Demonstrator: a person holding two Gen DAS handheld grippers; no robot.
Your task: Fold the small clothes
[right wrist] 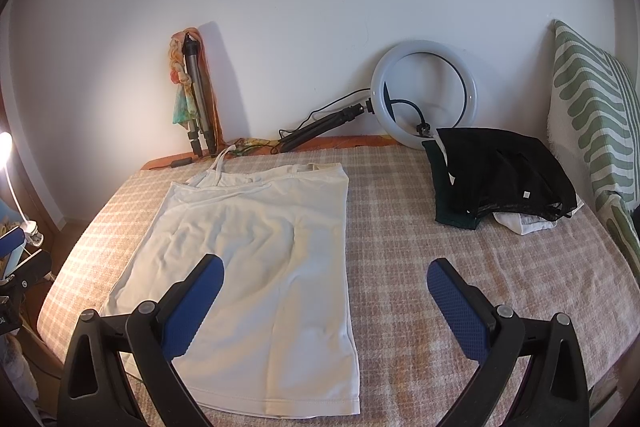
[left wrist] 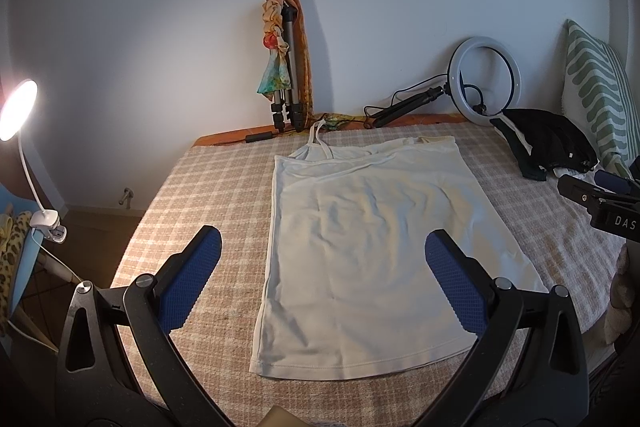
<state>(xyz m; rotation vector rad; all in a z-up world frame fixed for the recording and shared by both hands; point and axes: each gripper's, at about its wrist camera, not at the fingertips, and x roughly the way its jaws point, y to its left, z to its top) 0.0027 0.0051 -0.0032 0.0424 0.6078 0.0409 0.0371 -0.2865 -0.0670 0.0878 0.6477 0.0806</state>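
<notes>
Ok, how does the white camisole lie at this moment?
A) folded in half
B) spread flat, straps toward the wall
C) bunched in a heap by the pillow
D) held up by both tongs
B: the white camisole lies spread flat on the checked blanket, straps toward the wall, both tongs open and empty.

Bed layout: camisole (left wrist: 360,247) flat at centre, hem near, straps far.

Camisole lies on the bedspread (left wrist: 208,195), straps reaching toward the far wall. Pile of clothes (right wrist: 500,175) sits on the bedspread to the right of the camisole, well apart from it. Pillow (right wrist: 592,115) stands right of the pile. Ring light (right wrist: 424,95) leans on the wall behind the pile. Folded tripod (left wrist: 290,67) stands at the far edge behind the straps, scarf (left wrist: 274,59) hung on it. Clip lamp (left wrist: 18,111) off the bed's left side.
</notes>
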